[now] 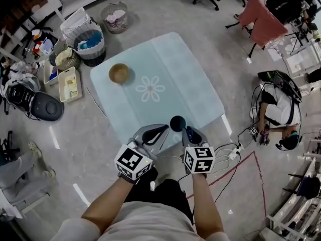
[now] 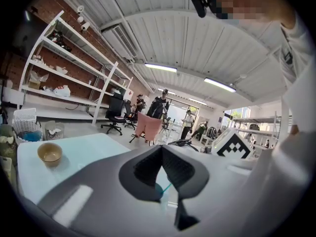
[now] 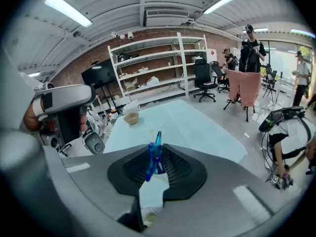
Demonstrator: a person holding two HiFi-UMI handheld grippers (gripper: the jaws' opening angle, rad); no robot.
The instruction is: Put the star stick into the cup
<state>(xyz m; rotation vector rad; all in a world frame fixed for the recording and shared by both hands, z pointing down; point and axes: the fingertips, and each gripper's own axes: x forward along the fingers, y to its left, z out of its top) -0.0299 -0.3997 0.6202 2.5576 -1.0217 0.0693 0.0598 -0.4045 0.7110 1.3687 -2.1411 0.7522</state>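
The blue star stick [image 3: 154, 158] stands upright between the pads of my right gripper [image 3: 155, 164], which is shut on it. In the head view the dark round cup [image 1: 177, 123] is at the table's front edge, between my two grippers. My left gripper [image 1: 167, 128] has its tips closed at the cup's left rim and seems to pinch it. In the left gripper view the pads meet at the tips, and a teal bit of the cup [image 2: 157, 192] shows through the gap below them. My right gripper [image 1: 191, 131] is just right of the cup.
A wooden bowl [image 1: 119, 73] sits at the far left of the light-blue table [image 1: 165, 64]. Baskets and bins [image 1: 90, 44] stand on the floor beyond the table's left corner. A person crouches among cables on the right [image 1: 281, 109]. Office chairs stand at the back.
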